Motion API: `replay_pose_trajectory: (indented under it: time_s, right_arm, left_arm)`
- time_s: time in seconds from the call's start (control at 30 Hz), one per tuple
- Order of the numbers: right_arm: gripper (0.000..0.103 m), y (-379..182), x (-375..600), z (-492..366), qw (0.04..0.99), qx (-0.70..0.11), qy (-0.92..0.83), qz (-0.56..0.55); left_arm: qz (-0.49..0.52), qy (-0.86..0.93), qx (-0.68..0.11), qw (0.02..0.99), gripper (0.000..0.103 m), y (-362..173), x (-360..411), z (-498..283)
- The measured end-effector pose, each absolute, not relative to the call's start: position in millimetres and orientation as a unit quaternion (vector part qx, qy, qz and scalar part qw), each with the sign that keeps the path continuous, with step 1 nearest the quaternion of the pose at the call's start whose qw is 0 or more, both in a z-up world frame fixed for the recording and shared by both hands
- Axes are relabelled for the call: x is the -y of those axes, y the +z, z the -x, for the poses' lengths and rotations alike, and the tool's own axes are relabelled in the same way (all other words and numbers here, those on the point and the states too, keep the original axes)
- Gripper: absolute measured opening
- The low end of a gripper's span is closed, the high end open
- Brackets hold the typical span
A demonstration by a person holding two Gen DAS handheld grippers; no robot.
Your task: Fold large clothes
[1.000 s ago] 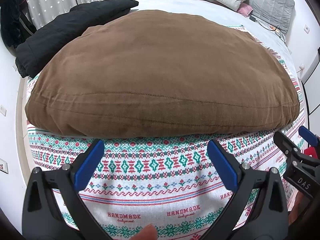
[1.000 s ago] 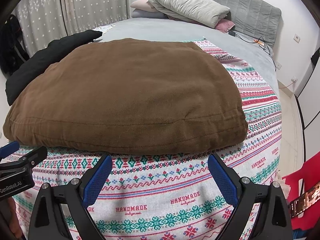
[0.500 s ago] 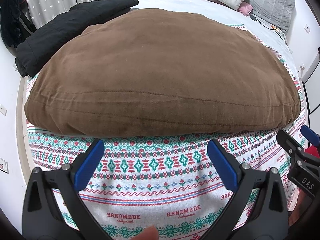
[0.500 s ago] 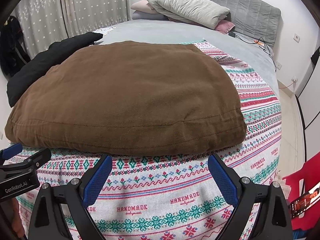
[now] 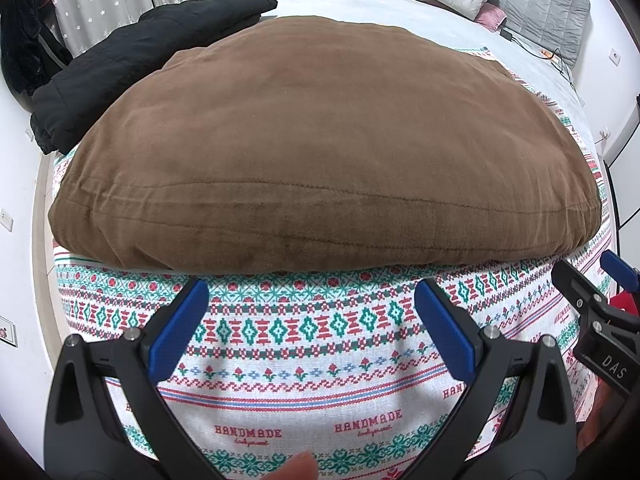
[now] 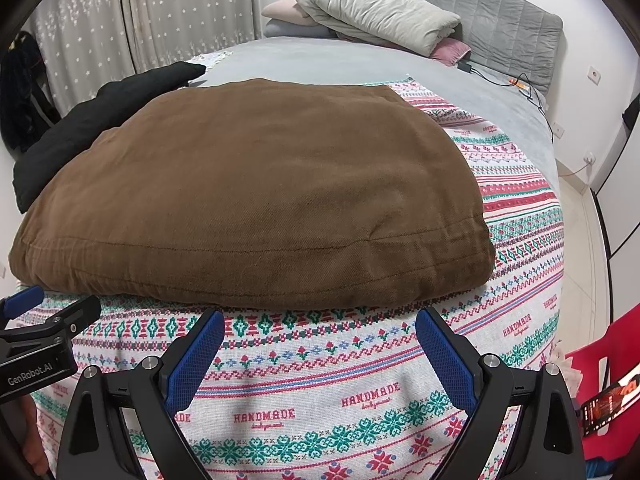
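The brown garment (image 5: 328, 152), a thick, padded, suede-like bundle with a stitched hem, fills the centre of both views, resting on the patterned blanket (image 5: 304, 344) over the bed. It is judged soft, bulky and fairly heavy, best taken at the lower hem corners. The left gripper (image 5: 312, 316) and right gripper (image 6: 320, 344) are spread wide, nothing held.

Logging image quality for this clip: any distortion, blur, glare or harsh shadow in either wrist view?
Left wrist view: strong fisheye bulge, the brown folded garment domes upward, dark vignette at the corners, focus sharp, light even. Right wrist view: same barrel curve bending the patterned blanket, soft shadow under the garment's near edge, no glare.
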State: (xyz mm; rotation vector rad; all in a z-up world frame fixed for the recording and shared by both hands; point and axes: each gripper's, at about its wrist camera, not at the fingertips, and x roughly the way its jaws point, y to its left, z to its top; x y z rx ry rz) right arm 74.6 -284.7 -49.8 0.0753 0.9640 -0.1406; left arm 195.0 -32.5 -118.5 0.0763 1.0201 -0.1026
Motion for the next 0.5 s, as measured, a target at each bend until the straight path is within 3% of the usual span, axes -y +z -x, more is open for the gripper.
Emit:
replay_pose_trajectory:
  time_s: [0.5]
  right_arm:
    - [0.097,-51.3,283.6,-74.4,0.882,-0.464,-0.066,-0.036]
  left_arm:
    - [-0.038,-0.056,-0.494,0.867,0.102,-122.8,33.7,-191.7]
